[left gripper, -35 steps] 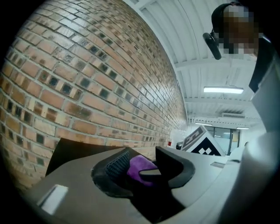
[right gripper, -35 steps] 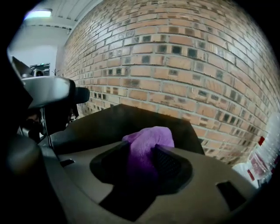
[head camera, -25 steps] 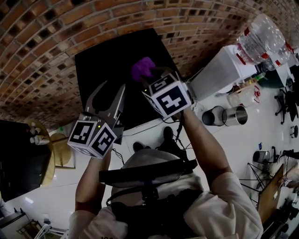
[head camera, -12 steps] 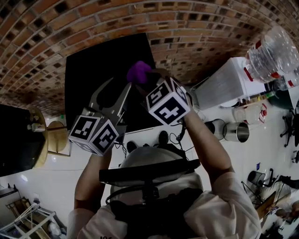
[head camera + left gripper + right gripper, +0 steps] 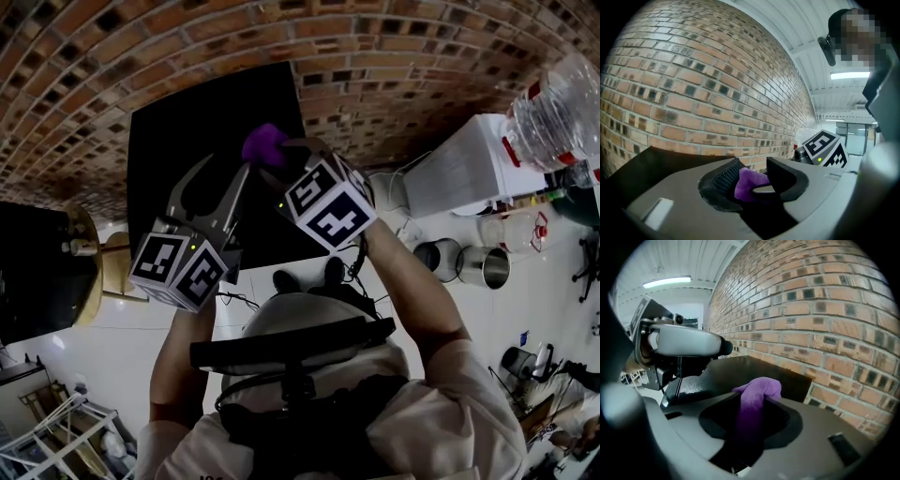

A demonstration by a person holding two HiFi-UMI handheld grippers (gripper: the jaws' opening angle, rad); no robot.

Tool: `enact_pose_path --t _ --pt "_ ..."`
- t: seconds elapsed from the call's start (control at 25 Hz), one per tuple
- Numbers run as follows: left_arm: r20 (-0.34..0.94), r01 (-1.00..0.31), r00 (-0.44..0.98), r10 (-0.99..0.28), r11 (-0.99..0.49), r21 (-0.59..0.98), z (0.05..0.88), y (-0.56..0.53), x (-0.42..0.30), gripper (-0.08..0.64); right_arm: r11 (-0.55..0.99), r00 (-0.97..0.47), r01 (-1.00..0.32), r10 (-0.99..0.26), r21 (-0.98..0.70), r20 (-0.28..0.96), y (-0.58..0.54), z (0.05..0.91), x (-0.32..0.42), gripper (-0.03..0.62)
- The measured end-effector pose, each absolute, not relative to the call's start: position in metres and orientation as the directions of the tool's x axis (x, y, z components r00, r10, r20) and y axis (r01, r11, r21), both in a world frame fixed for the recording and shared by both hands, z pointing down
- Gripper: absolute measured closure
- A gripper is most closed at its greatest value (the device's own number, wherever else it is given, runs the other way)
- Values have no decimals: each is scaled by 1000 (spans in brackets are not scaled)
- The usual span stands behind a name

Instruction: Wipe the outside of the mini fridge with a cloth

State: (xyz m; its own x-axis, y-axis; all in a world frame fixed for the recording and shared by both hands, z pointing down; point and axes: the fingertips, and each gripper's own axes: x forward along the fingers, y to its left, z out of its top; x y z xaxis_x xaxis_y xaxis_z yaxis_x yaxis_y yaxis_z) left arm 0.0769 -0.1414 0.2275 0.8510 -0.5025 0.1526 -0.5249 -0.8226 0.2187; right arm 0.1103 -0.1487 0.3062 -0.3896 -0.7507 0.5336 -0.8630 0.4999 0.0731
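Observation:
The black mini fridge [image 5: 202, 122] stands against the brick wall, and both grippers hover over its top. My right gripper [image 5: 277, 161] is shut on a purple cloth [image 5: 264, 142], which bulges out past its fingertips. In the right gripper view the cloth [image 5: 759, 389] runs down between the jaws above the fridge top [image 5: 740, 367]. These jaws have just been closing a little on it. My left gripper [image 5: 214, 178] is open beside it, on the left. In the left gripper view the cloth [image 5: 749, 182] shows through the gap of the left gripper [image 5: 751, 177], next to the right gripper's marker cube [image 5: 826, 149].
A brick wall [image 5: 394, 56] rises behind the fridge. To the right stand a white cabinet [image 5: 459, 169] with a big water bottle [image 5: 562, 98], and two metal cans [image 5: 464, 264] on the floor. A round wooden stand [image 5: 89, 272] is at the left.
The left gripper has moved right, closer to the cloth in the right gripper. The right gripper has turned a little, still holding the cloth over the fridge top.

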Motion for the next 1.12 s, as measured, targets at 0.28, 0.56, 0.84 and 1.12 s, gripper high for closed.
enact_pose_path --t 0.28,0.56,0.84,1.12 --pt "149 -393 918 -368 -896 207 227 -143 108 476 278 -324 -944 -877 -176 354 -148 287 159 456" --pt "229 -389 910 -345 -903 183 246 -145 153 474 142 -218 -912 -963 -386 161 -144 279 236 456" --pt "317 -543 816 -483 -828 135 268 -177 174 440 130 -222 -773 -972 -621 74 -196 311 289 456" --pt "372 -597 760 -532 -799 77 285 -191 194 439 157 -259 -677 -965 -719 33 -246 336 287 456"
